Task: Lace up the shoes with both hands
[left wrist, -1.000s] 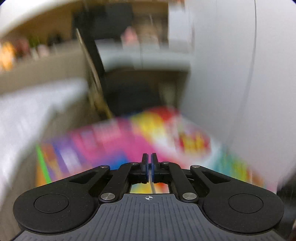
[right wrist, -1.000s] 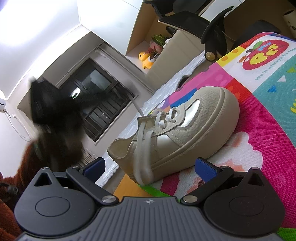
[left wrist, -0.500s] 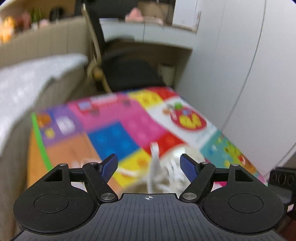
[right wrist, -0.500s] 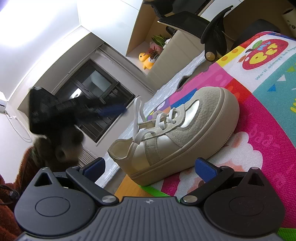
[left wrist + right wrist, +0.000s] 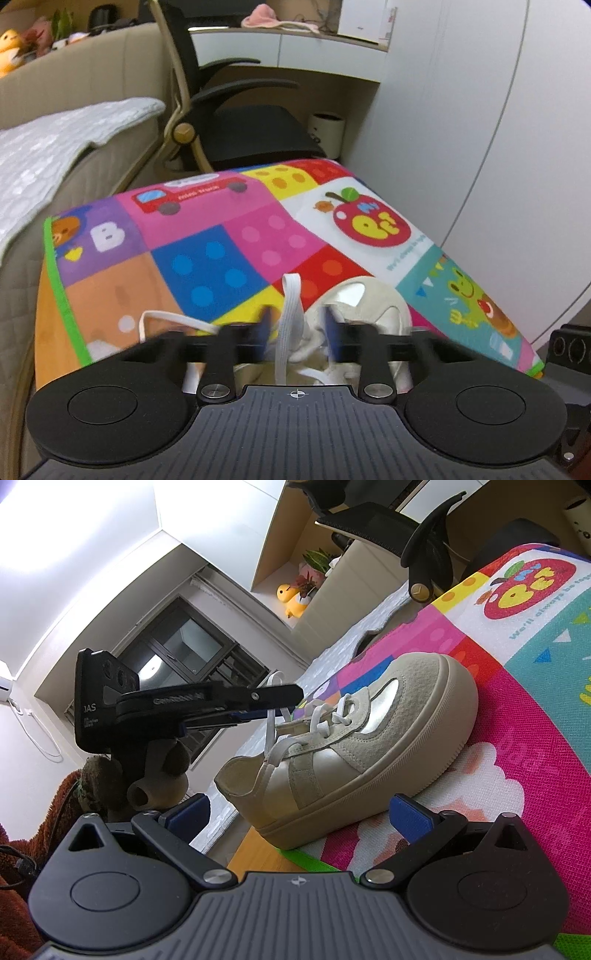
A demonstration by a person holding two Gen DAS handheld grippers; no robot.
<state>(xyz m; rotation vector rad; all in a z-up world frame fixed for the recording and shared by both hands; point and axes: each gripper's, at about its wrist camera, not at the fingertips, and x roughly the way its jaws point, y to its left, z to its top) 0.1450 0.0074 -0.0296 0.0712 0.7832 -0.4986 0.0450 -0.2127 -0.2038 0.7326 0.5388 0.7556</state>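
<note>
— Two tools, one beige suede-and-silver platform sneaker (image 5: 369,746) on the bright patchwork-mat table (image 5: 535,738). Which is nearer?
— The left tool (image 5: 297,328), closing around the upright flat white lace (image 5: 291,295), apparently not yet pinching. The right tool (image 5: 299,812) waits spread, empty, at the heel.

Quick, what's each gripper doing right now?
Left gripper: jaws closing around the white lace, not yet pinching it.
Right gripper: open, holding nothing.

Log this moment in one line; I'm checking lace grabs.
left gripper: closing around white lace above shoe | right gripper: open, empty | shoe: upright on mat
</note>
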